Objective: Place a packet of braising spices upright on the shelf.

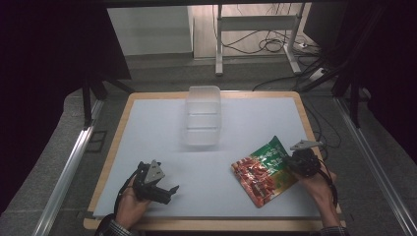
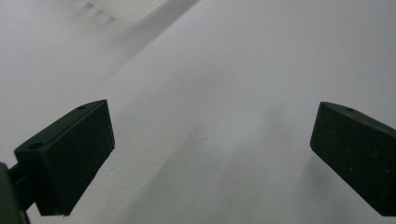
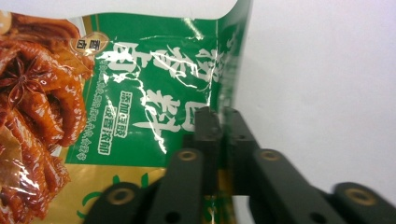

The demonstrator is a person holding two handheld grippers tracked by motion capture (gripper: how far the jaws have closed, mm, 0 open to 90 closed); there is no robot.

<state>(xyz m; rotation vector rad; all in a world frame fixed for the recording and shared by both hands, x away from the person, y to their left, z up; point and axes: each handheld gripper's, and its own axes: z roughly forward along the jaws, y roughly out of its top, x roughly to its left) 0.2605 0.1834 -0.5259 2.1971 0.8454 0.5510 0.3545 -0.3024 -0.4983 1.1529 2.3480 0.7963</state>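
Packet (image 3: 140, 116) edge sits pinched in your right gripper (image 3: 223, 122), print readable up close; one tub (image 1: 202, 115) at twelve o'clock; left gripper (image 2: 212, 149) spread.

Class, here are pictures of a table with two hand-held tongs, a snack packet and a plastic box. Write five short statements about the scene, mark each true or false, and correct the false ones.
1. The right tongs are shut on the edge of the snack packet. True.
2. The left tongs grip the packet too. False: their jaws stand wide apart over the bare white table mat.
3. The clear plastic box lies beyond the packet. True.
4. The packet sits inside the box. False: it lies apart, nearer the person.
5. The packet is blue. False: green and red.
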